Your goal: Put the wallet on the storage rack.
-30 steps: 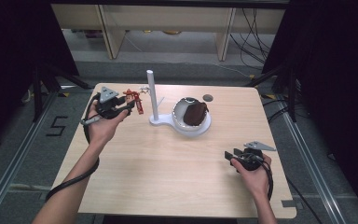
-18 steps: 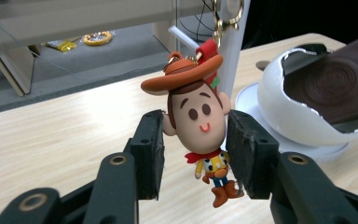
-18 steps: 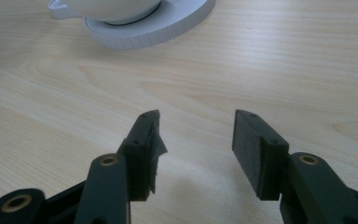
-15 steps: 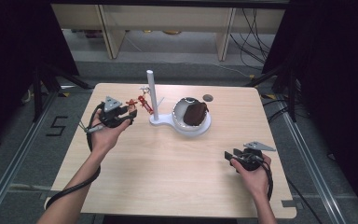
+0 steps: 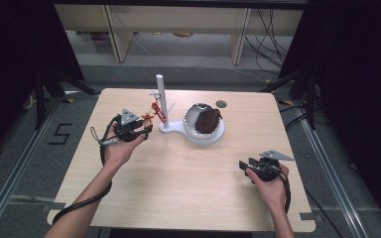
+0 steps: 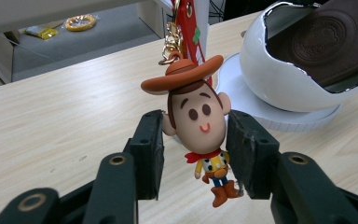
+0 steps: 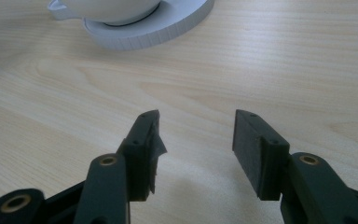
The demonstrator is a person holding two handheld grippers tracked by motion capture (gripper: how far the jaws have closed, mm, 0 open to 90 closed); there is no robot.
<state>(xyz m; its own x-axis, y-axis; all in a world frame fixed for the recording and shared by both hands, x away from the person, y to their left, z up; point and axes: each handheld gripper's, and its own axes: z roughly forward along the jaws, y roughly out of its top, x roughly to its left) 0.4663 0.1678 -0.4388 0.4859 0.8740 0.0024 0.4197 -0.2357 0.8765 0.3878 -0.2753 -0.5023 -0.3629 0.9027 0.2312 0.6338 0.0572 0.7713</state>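
Observation:
A cowboy figure keychain with an orange hat hangs on a gold chain and a red strap. The strap runs up beside the white post; its top end is out of the frame. My left gripper is shut on the figure's head, one pad at each ear. In the high view the left gripper sits just left of the stand, with the keychain at its tip. My right gripper rests low near the table's front right, open, with bare wood between the jaws.
The post shares a white base with a white bowl that holds a brown leather pouch. A small dark disc lies behind the bowl. Shelving stands beyond the far table edge.
My left hand has sunk toward the table and drifted nearer the stand's base, still gripping the keychain. The right hand has stayed put.

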